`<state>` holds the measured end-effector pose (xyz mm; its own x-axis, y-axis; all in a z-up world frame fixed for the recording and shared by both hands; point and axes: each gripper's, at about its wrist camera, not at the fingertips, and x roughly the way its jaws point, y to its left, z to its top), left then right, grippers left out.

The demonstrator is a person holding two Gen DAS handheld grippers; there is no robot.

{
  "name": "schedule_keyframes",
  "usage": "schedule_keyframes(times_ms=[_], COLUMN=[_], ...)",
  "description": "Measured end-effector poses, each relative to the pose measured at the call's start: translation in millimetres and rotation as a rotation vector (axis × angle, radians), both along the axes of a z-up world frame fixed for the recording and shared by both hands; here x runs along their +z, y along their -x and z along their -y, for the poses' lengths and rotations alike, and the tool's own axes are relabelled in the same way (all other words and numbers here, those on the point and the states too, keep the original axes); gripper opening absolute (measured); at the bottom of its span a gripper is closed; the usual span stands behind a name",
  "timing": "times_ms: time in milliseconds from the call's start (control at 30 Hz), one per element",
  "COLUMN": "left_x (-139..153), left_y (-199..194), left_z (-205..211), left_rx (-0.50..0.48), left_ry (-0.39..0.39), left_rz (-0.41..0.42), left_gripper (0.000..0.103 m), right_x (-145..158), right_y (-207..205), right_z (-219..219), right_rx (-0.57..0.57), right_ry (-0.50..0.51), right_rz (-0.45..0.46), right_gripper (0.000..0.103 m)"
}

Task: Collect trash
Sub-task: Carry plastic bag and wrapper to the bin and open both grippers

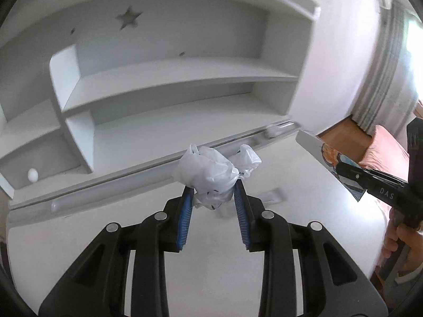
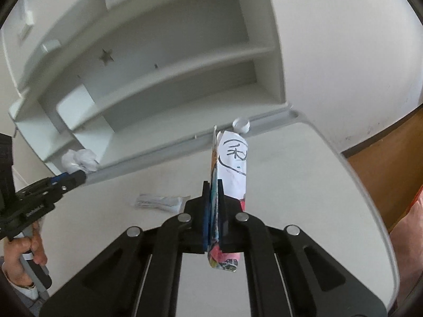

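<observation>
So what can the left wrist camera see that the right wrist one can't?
Only the left wrist view shows a small white ball in a low shelf cubby and a curtained window at the right.

Only the right wrist view shows the handwriting on the flattened carton and a white cap in the desk's back groove.

Both show the left claw shut on a crumpled white plastic bag, the right claw shut on the carton, the white desk, a wrapper lying on it, and the star-marked shelf.
</observation>
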<state>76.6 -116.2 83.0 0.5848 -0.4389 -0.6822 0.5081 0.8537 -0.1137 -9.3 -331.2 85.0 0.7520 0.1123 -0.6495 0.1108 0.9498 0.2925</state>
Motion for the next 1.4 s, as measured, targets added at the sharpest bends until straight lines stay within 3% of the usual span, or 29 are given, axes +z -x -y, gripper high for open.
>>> schedule_keyframes(times_ms=[200, 333, 500, 633, 733, 833, 900, 1033, 1133, 1233, 1400], left_x=[20, 24, 13, -7, -38, -86, -120, -217, -269, -296, -308], left_y=[50, 94, 148, 203, 248, 276, 282, 281, 274, 275, 273], left_z=[48, 96, 178, 251, 300, 332, 347, 377, 391, 398, 400], left_rx=[-0.084, -0.194, -0.386, -0.573, -0.706, -0.784, -0.802, -0.804, -0.79, -0.791, -0.798], left_ry=[-0.006, -0.019, -0.03, -0.056, -0.084, -0.147, -0.192, -0.349, -0.434, -0.479, -0.505], left_rz=[0.037, 0.053, 0.04, 0.007, -0.056, -0.135, -0.198, -0.384, -0.466, -0.503, -0.517], left_gripper=[0.03, 0.03, 0.03, 0.03, 0.03, 0.03, 0.03, 0.03, 0.03, 0.029, 0.029], right_x=[15, 26, 30, 14, -15, -70, -124, -226, -280, -304, -314], right_y=[59, 105, 178, 238, 271, 293, 302, 312, 314, 316, 317], right_z=[35, 66, 123, 171, 205, 236, 254, 276, 278, 279, 279], right_rx=[-0.036, -0.097, -0.217, -0.331, -0.392, -0.442, -0.472, -0.527, -0.51, -0.512, -0.502], right_ry=[-0.052, -0.053, -0.057, -0.064, -0.101, -0.176, -0.259, -0.433, -0.537, -0.538, -0.562], right_rz=[0.059, 0.103, 0.134, 0.106, 0.037, -0.076, -0.179, -0.355, -0.469, -0.531, -0.547], right_gripper=[0.005, 0.004, 0.005, 0.005, 0.005, 0.005, 0.005, 0.005, 0.005, 0.005, 0.005])
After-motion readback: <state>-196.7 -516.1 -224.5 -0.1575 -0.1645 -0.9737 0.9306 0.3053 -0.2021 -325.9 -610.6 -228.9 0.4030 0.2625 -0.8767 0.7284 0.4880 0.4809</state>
